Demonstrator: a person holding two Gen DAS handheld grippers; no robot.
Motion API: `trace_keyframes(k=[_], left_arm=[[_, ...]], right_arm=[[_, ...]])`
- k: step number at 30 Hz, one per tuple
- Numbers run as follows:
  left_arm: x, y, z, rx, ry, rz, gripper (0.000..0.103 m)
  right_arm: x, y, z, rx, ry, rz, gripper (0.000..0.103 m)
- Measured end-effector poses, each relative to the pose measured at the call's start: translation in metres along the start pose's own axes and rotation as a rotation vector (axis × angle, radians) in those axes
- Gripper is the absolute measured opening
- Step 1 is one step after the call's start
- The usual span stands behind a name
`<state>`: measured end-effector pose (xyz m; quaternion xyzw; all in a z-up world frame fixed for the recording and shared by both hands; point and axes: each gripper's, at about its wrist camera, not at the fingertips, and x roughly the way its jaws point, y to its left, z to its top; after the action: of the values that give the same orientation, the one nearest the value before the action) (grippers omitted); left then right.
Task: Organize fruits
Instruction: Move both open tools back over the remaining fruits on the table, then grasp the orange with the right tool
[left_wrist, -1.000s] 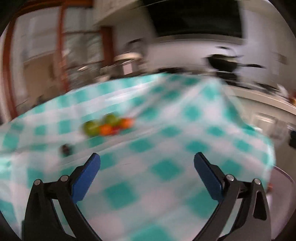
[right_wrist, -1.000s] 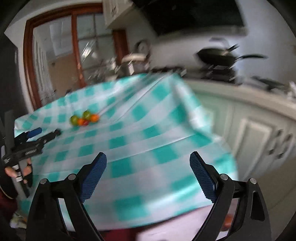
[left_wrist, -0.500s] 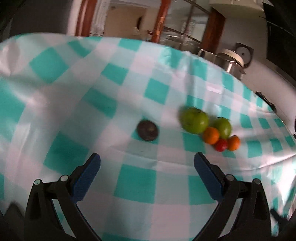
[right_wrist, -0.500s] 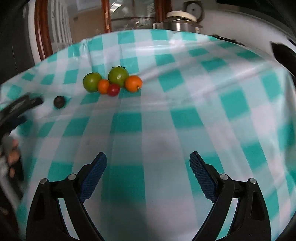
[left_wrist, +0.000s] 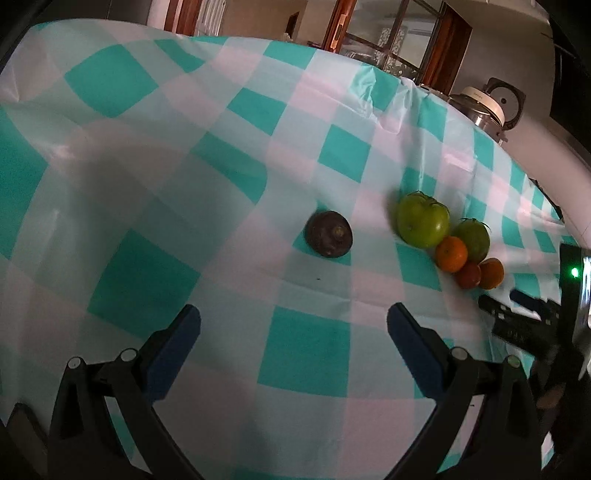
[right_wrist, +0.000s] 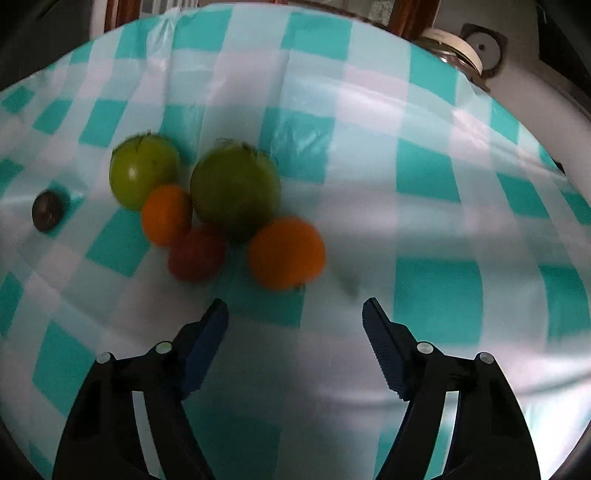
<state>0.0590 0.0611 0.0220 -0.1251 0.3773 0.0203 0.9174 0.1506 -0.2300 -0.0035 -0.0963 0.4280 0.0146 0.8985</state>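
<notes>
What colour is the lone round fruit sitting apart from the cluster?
Dark purplish brown, almost black. The lone fruit shows best in the left wrist view.

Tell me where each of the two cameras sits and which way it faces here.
Left wrist: on the left gripper, jaws open, looking along its fingers at the dark fruit on the checked cloth; the right gripper shows at the right edge.
Right wrist: on the right gripper, jaws open, facing the orange close ahead.
Shared: the fruit cluster, dark fruit, cloth.
</notes>
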Motion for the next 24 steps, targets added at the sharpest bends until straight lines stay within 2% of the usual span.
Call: trace_keyframes(k=[2,7,9,10,11,13,16,19,24], left_arm=[[0.000,-0.003,-0.002,0.009,0.000,0.003,0.101],[0.004,-0.006,-0.005,0.010,0.012,0.002,0.101],[0.004,-0.006,-0.006,0.004,0.013,0.000,0.101],[0.004,-0.005,-0.006,0.001,0.015,-0.001,0.101],[0.004,-0.005,-0.006,-0.002,0.019,-0.004,0.101],[0.004,-0.004,-0.006,-0.011,0.024,-0.010,0.101],[0.004,-0.001,-0.007,-0.030,0.030,-0.019,0.101],[0.006,-0.001,-0.008,-0.030,0.048,-0.032,0.101],[0.010,-0.006,-0.007,-0.008,0.066,-0.039,0.101]], right_arm=[[0.008,-0.005,0.006,0.005,0.009,0.014,0.066],[0.020,-0.012,0.017,0.019,0.004,0.072,0.065],[0.022,-0.014,0.019,0.024,0.002,0.100,0.058],[0.022,-0.017,0.018,0.028,0.006,0.118,0.050],[0.022,-0.019,0.017,0.035,0.006,0.129,0.047],[0.019,-0.020,0.013,0.051,0.005,0.142,0.045],[0.001,-0.024,-0.003,0.098,-0.006,0.170,0.045],[-0.032,-0.024,-0.034,0.200,-0.046,0.246,0.045],[-0.076,0.001,-0.081,0.266,-0.095,0.307,0.045]])
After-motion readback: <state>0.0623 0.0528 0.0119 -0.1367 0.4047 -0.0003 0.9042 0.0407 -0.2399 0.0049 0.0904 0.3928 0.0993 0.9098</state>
